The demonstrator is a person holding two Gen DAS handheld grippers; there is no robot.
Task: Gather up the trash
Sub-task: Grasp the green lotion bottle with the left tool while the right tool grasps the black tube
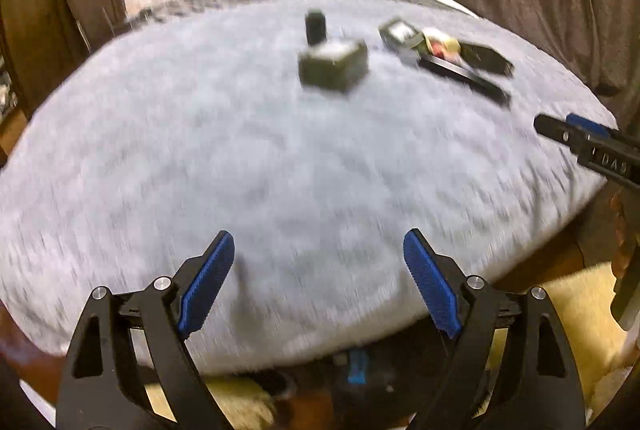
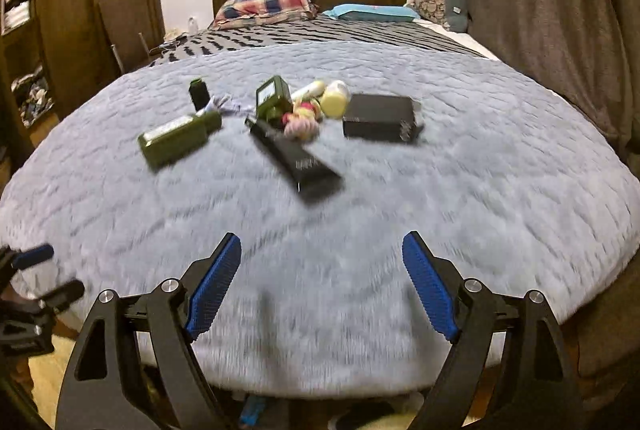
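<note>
left gripper (image 1: pixel 318 272): jaws wide, empty, further off
olive-green rectangular box (image 2: pixel 178 139): lies leftmost on the fluffy grey bed blanket (image 2: pixel 460 209)
long black flat tube (image 2: pixel 298 159): dead ahead, runs diagonally
right gripper (image 2: pixel 322 276): jaws wide, empty, looks nearer

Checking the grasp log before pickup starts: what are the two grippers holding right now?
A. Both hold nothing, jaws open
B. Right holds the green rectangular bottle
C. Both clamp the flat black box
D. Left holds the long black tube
A: the left gripper and right gripper show spread blue pads over the fluffy grey blanket, with nothing between them.
</note>
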